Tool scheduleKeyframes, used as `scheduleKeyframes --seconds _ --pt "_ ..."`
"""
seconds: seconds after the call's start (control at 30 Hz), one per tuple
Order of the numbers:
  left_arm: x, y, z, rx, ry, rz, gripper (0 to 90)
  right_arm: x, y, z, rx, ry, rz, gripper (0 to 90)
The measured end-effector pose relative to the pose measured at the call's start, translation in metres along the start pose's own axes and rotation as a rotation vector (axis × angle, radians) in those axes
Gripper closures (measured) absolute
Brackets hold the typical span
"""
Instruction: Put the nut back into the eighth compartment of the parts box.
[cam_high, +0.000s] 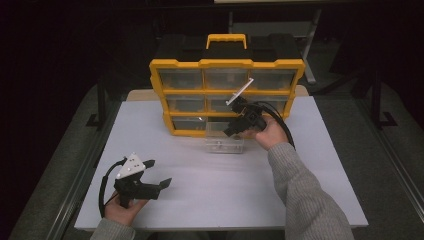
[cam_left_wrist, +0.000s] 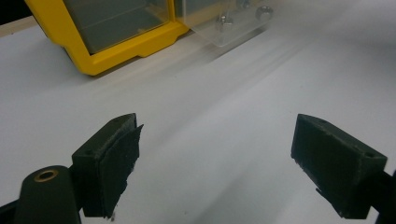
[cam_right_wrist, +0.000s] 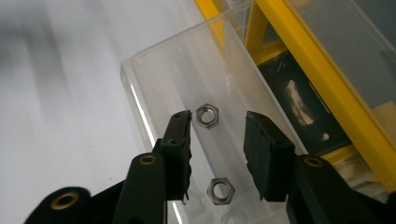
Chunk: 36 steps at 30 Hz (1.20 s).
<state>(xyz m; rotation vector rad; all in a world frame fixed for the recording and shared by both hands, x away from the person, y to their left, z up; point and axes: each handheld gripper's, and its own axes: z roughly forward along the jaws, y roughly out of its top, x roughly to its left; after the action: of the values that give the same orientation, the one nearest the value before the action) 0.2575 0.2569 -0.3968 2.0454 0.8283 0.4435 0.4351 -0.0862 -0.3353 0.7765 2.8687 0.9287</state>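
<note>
Clear rigid plastic drawer (cam_right_wrist: 154, 84) pulled out of the yellow-framed organiser cabinet (cam_high: 227, 64), resting on the matte white table (cam_high: 210, 190). Two small steel hex nuts inside: far nut (cam_right_wrist: 207, 115) just beyond the right gripper (cam_right_wrist: 218, 122), whose pads are parted, gripping nothing; near nut (cam_right_wrist: 220, 191) between its jaws. Left gripper (cam_left_wrist: 217, 135) wide open over bare table.

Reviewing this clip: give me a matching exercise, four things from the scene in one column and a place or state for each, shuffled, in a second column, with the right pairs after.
Things:
1. left gripper
2. right gripper
3. clear drawer
4. yellow organizer

Places or states:
A. pulled out onto the white table, hex nuts inside
B. upright at the table's far edge, handle on top
C. jaws spread wide over bare table, near side
D. jaws part open, reaching down into the drawer over the nuts

Pairs: 1-C, 2-D, 3-A, 4-B
</note>
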Motion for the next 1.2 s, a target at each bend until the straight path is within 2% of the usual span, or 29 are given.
scheduleKeyframes --seconds 0.07,0.17,0.23,0.27,0.57,0.97,1.07,1.2 --pt "-0.001 0.000 0.002 -0.014 0.000 0.003 14.8 0.001 -0.001 -0.003 -0.009 0.003 -0.007 58.3" --pt "-0.002 0.000 0.002 0.000 -0.003 0.001 14.8 0.003 -0.003 -0.008 -0.025 0.001 -0.008 55.5" --pt "-0.001 -0.001 0.002 -0.001 -0.004 0.004 14.8 0.005 -0.005 -0.011 -0.024 0.010 0.016 53.1" --pt "-0.001 0.000 0.001 -0.004 -0.003 0.003 14.8 0.005 -0.006 -0.012 -0.035 0.003 -0.001 52.1" --pt "-0.002 0.000 0.002 -0.006 -0.005 0.010 14.8 0.010 -0.012 -0.024 -0.056 0.003 0.007 47.9" --pt "-0.003 -0.001 0.002 -0.008 -0.005 0.003 14.8 0.010 -0.020 -0.038 -0.075 0.001 0.025 44.7" --pt "-0.003 -0.001 0.001 -0.011 -0.004 -0.002 14.8 0.010 -0.022 -0.042 -0.083 -0.003 0.017 44.6" --pt "-0.003 -0.001 0.002 -0.006 -0.004 0.009 14.8 0.013 -0.026 -0.047 -0.085 -0.007 0.022 43.9"
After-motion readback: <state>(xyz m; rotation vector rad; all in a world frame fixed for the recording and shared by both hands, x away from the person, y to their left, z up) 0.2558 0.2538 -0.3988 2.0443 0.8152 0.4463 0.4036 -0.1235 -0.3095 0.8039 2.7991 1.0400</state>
